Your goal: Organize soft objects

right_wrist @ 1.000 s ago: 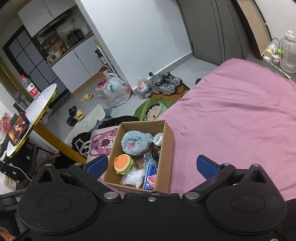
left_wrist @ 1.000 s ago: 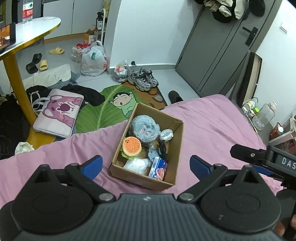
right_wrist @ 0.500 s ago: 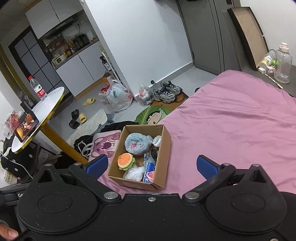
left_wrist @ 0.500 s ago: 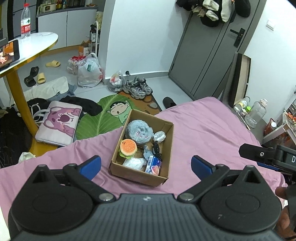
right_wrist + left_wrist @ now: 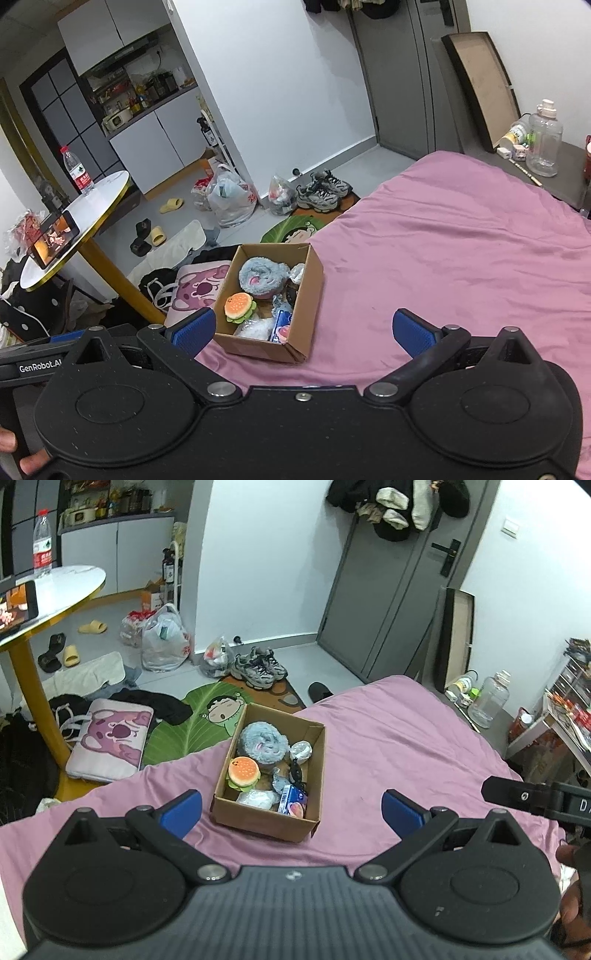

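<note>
A brown cardboard box (image 5: pixel 314 775) (image 5: pixel 308 295) rests near the foot of a bed with a pink sheet (image 5: pixel 399 746) (image 5: pixel 461 258). Inside lie a grey fluffy plush (image 5: pixel 262 742) (image 5: pixel 262 275), a burger plush (image 5: pixel 243 771) (image 5: pixel 240 307), a crinkled clear bag (image 5: pixel 256 798) (image 5: pixel 255 328), a blue packet (image 5: pixel 293 801) (image 5: pixel 280 328) and a silver wad (image 5: pixel 301 751). My left gripper (image 5: pixel 291 810) hangs open above and short of the box, holding nothing. My right gripper (image 5: pixel 304 328) is likewise open and holds nothing. The right gripper's body (image 5: pixel 535 799) shows at the left wrist view's right edge.
Beyond the bed's foot lie a green leaf rug (image 5: pixel 192 727), a pink cushion (image 5: pixel 110 738), sneakers (image 5: pixel 258 666), plastic bags (image 5: pixel 162 638) and slippers. A round white table on a yellow leg (image 5: pixel 48 590) stands at left. Bottles (image 5: pixel 543 144) and a grey door (image 5: pixel 384 590) are at right.
Both grippers have drawn back and up from the box, which now looks smaller and farther off. The jaws stayed open and the box's contents have not moved.
</note>
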